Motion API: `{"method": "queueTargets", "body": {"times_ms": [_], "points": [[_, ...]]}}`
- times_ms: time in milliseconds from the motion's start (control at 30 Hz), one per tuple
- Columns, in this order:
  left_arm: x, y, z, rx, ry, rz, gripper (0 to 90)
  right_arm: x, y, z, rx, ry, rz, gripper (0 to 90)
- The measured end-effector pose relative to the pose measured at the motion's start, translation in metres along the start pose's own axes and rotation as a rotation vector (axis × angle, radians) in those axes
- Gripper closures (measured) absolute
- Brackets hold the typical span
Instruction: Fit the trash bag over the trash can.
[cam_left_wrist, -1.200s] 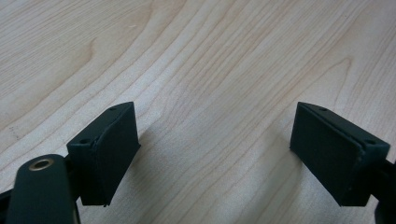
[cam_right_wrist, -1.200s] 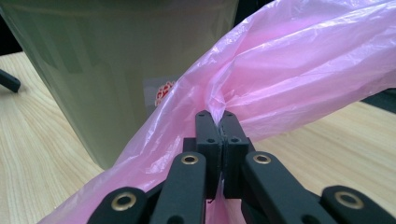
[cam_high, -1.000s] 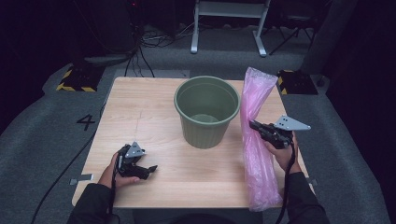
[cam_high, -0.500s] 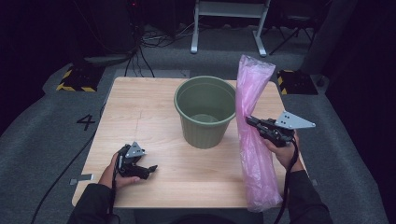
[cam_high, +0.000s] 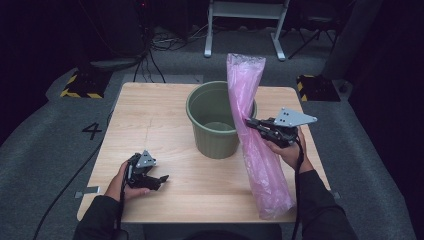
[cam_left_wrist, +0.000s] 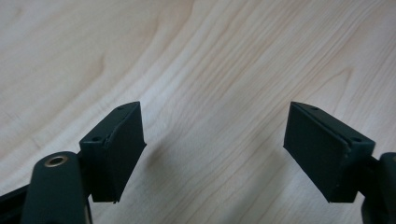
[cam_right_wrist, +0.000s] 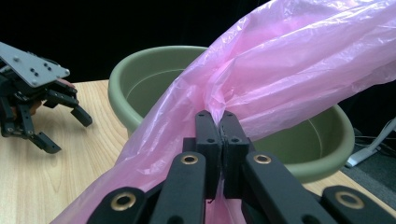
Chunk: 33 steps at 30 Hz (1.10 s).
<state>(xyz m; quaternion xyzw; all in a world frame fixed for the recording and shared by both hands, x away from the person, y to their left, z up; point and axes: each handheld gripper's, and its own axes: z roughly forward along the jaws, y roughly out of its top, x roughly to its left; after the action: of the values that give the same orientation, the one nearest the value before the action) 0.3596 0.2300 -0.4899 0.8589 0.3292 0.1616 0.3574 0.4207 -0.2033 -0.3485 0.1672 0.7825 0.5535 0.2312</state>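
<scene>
A long pink plastic bag (cam_high: 252, 135) stands nearly upright at the table's right side, its top above the rim of a green bucket (cam_high: 210, 125) and its lower end on the table near the front edge. My right gripper (cam_high: 250, 123) is shut on the bag's middle; in the right gripper view the jaws pinch a fold of the pink bag (cam_right_wrist: 280, 74) in front of the green bucket (cam_right_wrist: 154, 84). My left gripper (cam_high: 161, 181) rests open on the table at the front left, with bare wood between its fingers (cam_left_wrist: 114, 149).
The wooden table (cam_high: 150, 125) has free room left of the bucket. The left gripper (cam_right_wrist: 60, 126) appears at the far left of the right gripper view. Dark floor, cables and a metal stand lie beyond the table's far edge.
My right gripper has lifted the pink bag and swung it left, so its top now stands upright against the bucket's right rim. The left gripper has stayed put.
</scene>
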Motion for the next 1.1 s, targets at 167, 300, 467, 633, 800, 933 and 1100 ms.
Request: {"method": "queueTargets", "body": {"times_ms": [167, 300, 467, 633, 800, 933, 1100], "points": [[-0.005, 0.017, -0.018, -0.092, 0.014, 0.024, 21.1, 0.001, 0.006, 0.001, 0.015, 0.0, -0.019, 88.6], [-0.013, 0.034, -0.033, -0.164, 0.023, 0.059, 22.8, 0.001, 0.01, 0.004, 0.042, 0.001, -0.037, 88.4], [-0.023, 0.064, -0.047, -0.244, 0.035, 0.105, 23.3, 0.001, 0.015, 0.006, 0.066, 0.01, -0.047, 87.9], [-0.025, 0.094, -0.057, -0.315, 0.044, 0.118, 23.4, 0.0, 0.019, 0.01, 0.094, 0.015, -0.053, 87.4], [-0.022, 0.119, -0.062, -0.357, 0.019, 0.116, 23.5, 0.0, 0.021, 0.014, 0.097, 0.038, -0.037, 86.9], [-0.021, 0.131, -0.062, -0.376, 0.008, 0.11, 23.8, 0.001, 0.023, 0.018, 0.112, 0.047, -0.037, 86.5], [-0.023, 0.148, -0.063, -0.397, 0.014, 0.12, 23.1, 0.002, 0.026, 0.02, 0.126, 0.053, -0.045, 86.0]]}}
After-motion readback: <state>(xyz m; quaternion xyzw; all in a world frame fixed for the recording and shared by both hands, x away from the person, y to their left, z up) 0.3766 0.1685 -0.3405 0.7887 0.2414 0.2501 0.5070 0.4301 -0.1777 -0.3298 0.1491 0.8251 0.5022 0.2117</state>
